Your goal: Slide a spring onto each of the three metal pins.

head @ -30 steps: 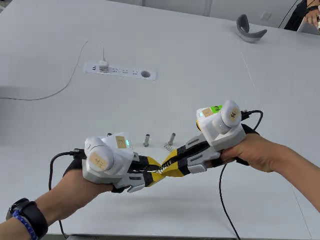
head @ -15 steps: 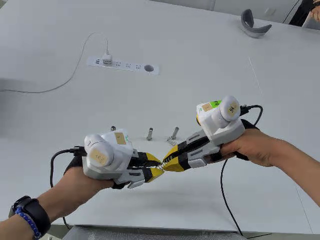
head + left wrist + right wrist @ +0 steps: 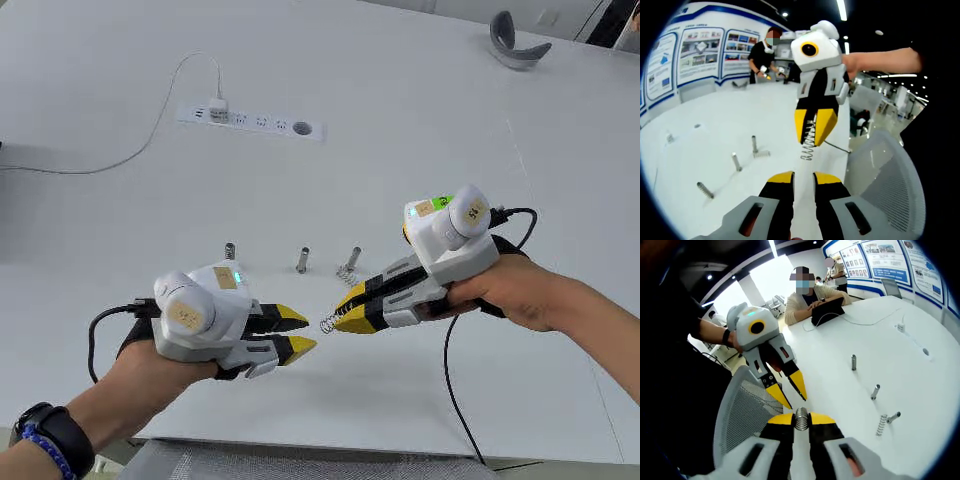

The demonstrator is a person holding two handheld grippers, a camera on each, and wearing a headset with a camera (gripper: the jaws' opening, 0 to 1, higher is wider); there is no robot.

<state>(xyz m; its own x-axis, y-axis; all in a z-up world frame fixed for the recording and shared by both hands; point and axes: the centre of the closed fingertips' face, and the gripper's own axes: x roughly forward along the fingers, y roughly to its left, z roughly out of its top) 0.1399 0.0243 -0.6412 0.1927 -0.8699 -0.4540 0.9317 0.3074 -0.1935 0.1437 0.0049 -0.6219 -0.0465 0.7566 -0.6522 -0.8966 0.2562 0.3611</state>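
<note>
My right gripper (image 3: 342, 320) is shut on a small metal spring (image 3: 327, 324), which sticks out past its yellow tips above the table's front part. The left gripper (image 3: 309, 331) faces it a little apart, open, nothing between its jaws. In the left gripper view the spring (image 3: 808, 142) hangs from the right gripper (image 3: 814, 131). Behind stand three metal pins: the left pin (image 3: 230, 250) wears a spring, the middle pin (image 3: 303, 260) is bare, and the right pin (image 3: 352, 257) is bare. A loose spring (image 3: 345, 272) lies at the right pin's foot.
A white power strip (image 3: 250, 120) with its cable lies far back on the white table (image 3: 420, 150). A grey curved object (image 3: 518, 40) sits at the far right. A grey mesh chair (image 3: 740, 415) is near the table's front edge. People sit at the table's far end (image 3: 810, 295).
The grippers, tip to tip on the spring a second ago, have drawn apart. The left one let go and opened; the right one keeps the spring.
</note>
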